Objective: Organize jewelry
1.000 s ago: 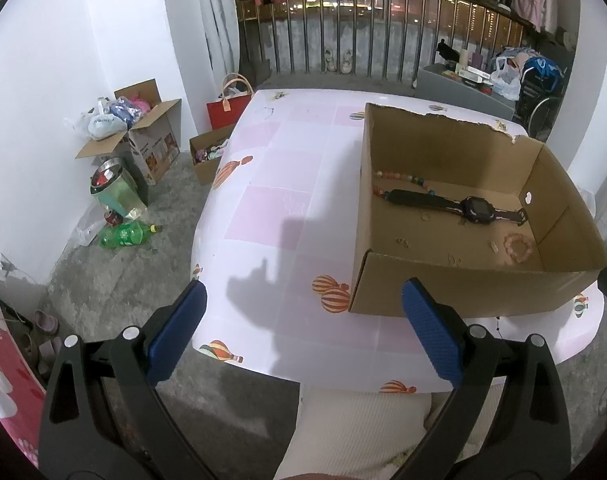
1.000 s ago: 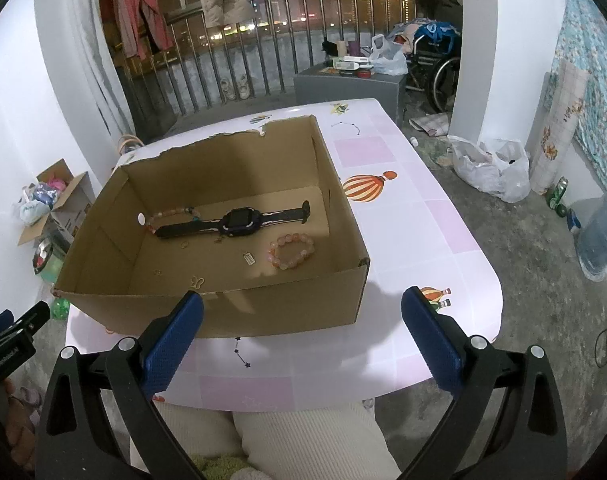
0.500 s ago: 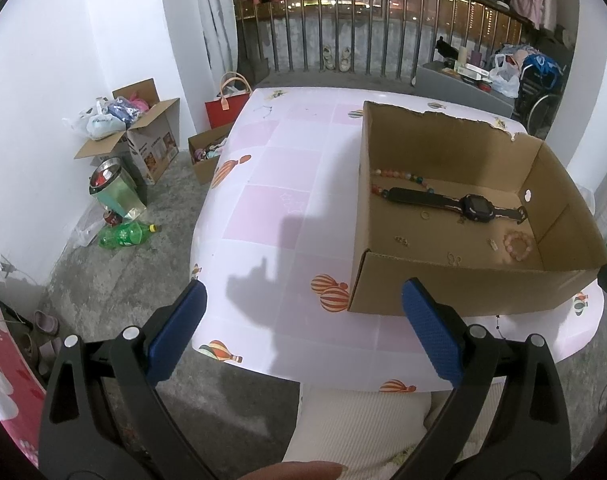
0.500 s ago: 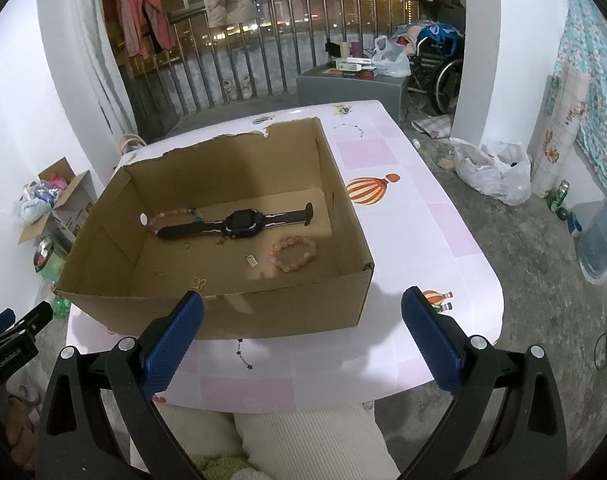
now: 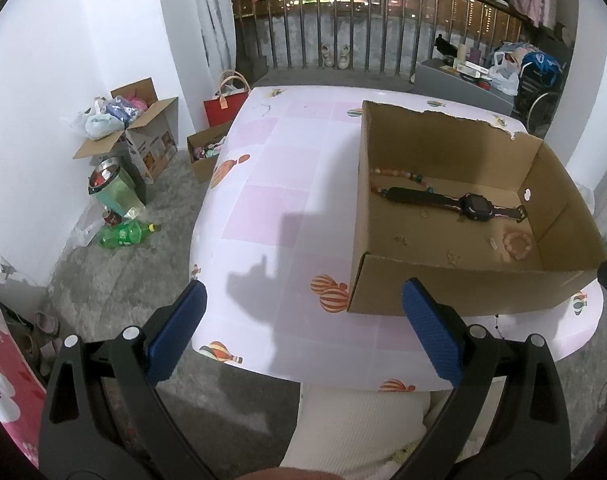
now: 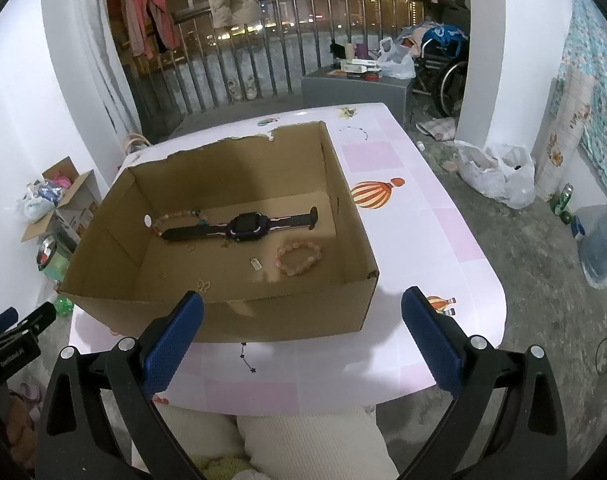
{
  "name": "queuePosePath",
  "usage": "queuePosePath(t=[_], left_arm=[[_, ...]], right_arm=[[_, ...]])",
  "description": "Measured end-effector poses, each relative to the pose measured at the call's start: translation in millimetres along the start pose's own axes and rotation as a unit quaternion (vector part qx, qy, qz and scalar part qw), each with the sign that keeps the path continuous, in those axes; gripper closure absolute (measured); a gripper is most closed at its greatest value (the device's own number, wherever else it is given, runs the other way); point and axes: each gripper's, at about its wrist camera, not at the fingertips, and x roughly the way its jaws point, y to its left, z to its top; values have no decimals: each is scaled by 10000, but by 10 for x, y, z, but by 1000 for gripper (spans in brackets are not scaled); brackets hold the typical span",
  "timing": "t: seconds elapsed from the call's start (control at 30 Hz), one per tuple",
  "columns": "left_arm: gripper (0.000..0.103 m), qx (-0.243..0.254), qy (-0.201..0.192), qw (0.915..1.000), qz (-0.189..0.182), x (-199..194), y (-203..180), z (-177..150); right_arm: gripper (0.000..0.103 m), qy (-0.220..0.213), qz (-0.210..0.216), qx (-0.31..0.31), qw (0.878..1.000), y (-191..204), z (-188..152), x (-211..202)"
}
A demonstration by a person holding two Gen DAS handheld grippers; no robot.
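A: Tongs?
B: Left tongs (image 5: 303,334) and right tongs (image 6: 301,338) both spread, gripping nothing, above worktop (image 6: 415,216) edge.
A: Jewelry?
B: Watch (image 6: 243,226), bracelet (image 6: 299,257) lie in box (image 6: 287,316).

Box (image 6: 231,320) slightly nearer R gripper (image 6: 303,336).
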Motion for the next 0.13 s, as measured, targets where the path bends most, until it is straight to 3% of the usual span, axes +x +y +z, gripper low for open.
queuePosePath(t=[0.13], left_arm=[[9,-2,54,10000,35,-5,-9,-14]], right_arm=[[7,62,35,43,10000,31,-32,5]])
